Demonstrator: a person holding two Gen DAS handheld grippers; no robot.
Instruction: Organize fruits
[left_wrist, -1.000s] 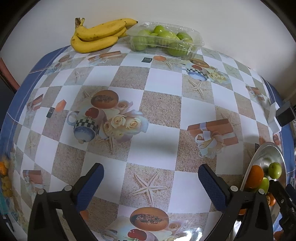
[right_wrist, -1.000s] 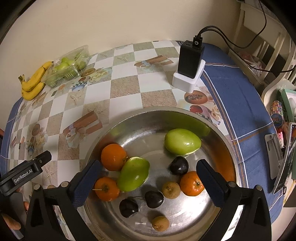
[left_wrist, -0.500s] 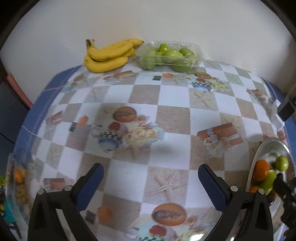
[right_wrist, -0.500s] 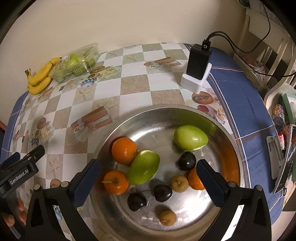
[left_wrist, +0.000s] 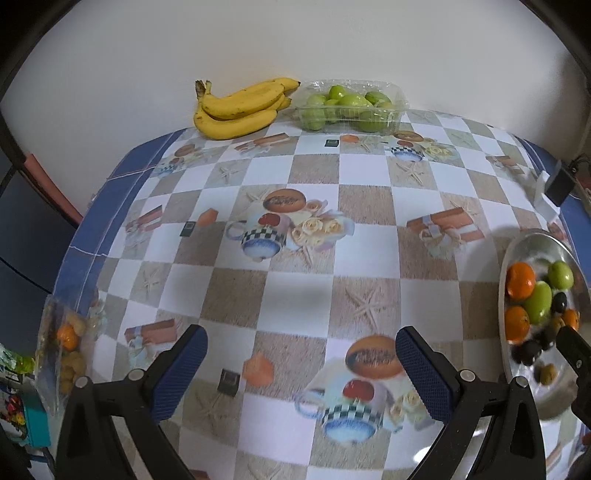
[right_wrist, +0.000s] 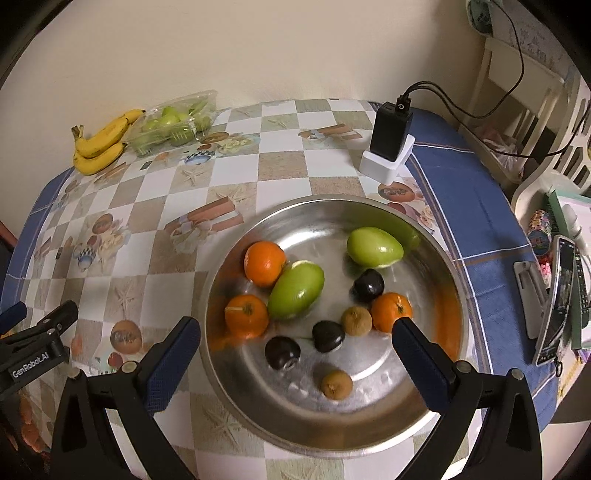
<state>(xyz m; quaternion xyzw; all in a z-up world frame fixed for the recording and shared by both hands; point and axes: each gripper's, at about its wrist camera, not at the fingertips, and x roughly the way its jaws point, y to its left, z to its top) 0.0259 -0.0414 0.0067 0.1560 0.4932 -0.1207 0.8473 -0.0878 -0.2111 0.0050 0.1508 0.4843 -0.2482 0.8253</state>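
The left tool (left_wrist: 300, 363) hangs released over the checked bench (left_wrist: 295, 206), its blue pads wide apart with nothing between them. From its view, bananas (left_wrist: 240, 107) lie at 12 o'clock against the wall, with a clear box of green fruit (left_wrist: 349, 105) just beside them on the right. A bag (left_wrist: 64, 347) with small fruit sits at the bench's edge at 9 o'clock. The steel bowl (left_wrist: 517, 254) shows at 3 o'clock.

The right tool (right_wrist: 295, 345) is also released, hovering above the bowl (right_wrist: 332, 210) and gripping nothing. In the bowl, two oranges (right_wrist: 265, 263) sit at 9 o'clock, touching a green mango (right_wrist: 295, 290) that lies tilted near the middle. A second mango (right_wrist: 373, 246) is at 1 o'clock. A third orange (right_wrist: 389, 310) sits at 4 o'clock, touching a small brown fruit (right_wrist: 356, 321). Three dark plums (right_wrist: 368, 285) are spread through the lower middle, and another brown fruit (right_wrist: 336, 384) lies alone at 6 o'clock. A black charger (right_wrist: 391, 129) on a white base stands beyond the bowl at 1 o'clock. The left tool's body appears at 8 o'clock in this view.
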